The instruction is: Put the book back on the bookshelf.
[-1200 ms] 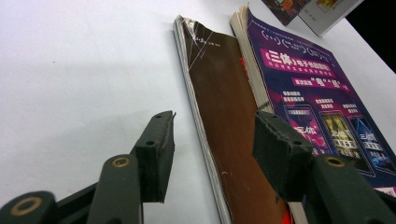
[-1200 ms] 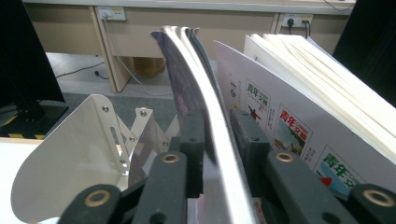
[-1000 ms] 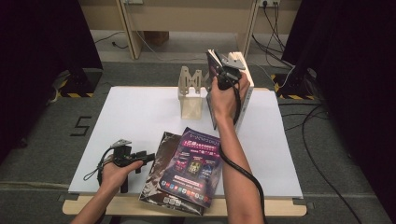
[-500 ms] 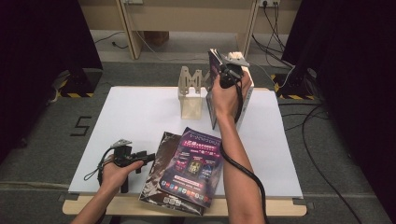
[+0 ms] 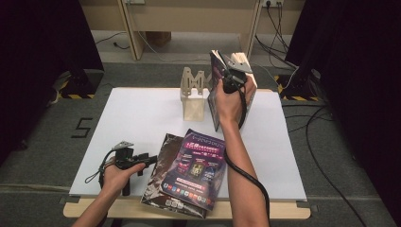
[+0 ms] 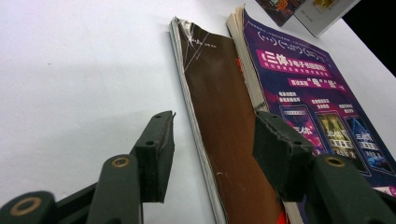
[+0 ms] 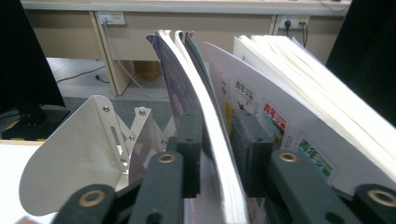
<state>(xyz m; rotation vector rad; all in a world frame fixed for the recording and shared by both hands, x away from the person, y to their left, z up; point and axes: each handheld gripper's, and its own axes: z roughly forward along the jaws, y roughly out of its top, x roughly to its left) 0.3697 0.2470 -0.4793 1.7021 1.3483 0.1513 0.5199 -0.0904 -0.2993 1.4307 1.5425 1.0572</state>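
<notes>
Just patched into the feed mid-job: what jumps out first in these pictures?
The right gripper, raised at the table's far edge, has an upright magazine between its jaws, which have just been opening, beside a white folding rack and a thicker white-covered magazine. Near the front edge, a purple-covered magazine lies on a dark brown one, with the left gripper open at their side.

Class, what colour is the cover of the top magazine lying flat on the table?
Mainly purple, with white text; the top magazine shows best in the left gripper view.
</notes>
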